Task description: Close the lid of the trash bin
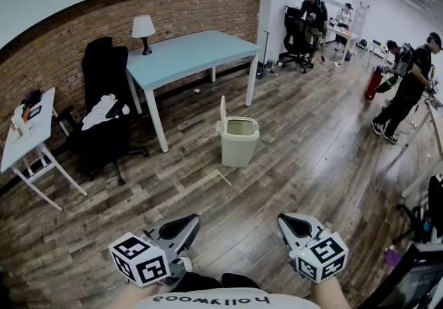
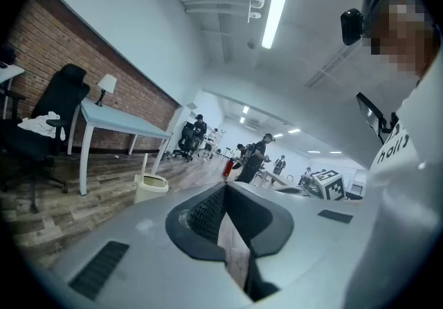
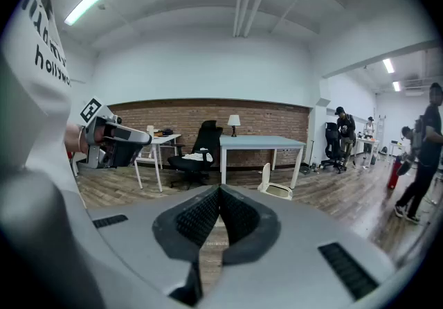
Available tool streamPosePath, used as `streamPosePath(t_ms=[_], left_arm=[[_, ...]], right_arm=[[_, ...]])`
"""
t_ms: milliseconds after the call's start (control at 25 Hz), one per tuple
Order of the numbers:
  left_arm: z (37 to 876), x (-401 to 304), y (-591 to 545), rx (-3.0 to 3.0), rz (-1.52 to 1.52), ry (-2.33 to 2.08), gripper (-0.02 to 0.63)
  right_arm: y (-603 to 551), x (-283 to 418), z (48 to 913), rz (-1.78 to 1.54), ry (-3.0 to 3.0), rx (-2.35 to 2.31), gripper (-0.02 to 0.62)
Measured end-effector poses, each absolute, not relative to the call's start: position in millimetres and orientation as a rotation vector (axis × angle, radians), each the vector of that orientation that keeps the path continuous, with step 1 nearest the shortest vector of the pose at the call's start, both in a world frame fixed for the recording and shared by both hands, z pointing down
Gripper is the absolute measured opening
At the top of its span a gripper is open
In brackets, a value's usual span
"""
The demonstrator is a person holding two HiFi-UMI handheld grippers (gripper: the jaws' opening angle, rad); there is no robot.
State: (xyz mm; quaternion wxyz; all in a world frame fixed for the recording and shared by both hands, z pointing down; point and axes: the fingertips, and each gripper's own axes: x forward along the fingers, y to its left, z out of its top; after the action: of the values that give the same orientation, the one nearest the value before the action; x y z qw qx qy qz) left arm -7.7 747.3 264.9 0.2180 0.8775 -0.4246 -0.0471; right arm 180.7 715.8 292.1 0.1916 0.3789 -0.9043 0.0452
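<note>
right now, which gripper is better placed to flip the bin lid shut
Left, marginally. The left gripper and right gripper are about equally far from the trash bin, jaws together, empty. But the lid stands upright on the bin's left edge, so the left could probably push it over.

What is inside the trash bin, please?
The trash bin stands open, its lid upright. Only the pale upper inner wall shows, with no rubbish seen; its bottom is hidden by the rim.

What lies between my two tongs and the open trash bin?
Only wood-plank floor, crossed by a pale line near the cream plastic trash bin, as the head view shows.
</note>
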Motion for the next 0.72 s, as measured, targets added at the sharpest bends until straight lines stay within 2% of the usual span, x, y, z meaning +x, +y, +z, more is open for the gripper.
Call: streamPosePath(t_ms=[440, 720], left_arm=[[262, -17, 740, 2.395, -0.156, -1.219, 0.006], [272, -38, 722, 2.426, -0.095, -1.241, 0.006]], right_arm=[[708, 180, 285, 0.133, -2.576, 1.074, 0.008], [683, 163, 286, 0.355, -2.693, 1.031, 0.008]])
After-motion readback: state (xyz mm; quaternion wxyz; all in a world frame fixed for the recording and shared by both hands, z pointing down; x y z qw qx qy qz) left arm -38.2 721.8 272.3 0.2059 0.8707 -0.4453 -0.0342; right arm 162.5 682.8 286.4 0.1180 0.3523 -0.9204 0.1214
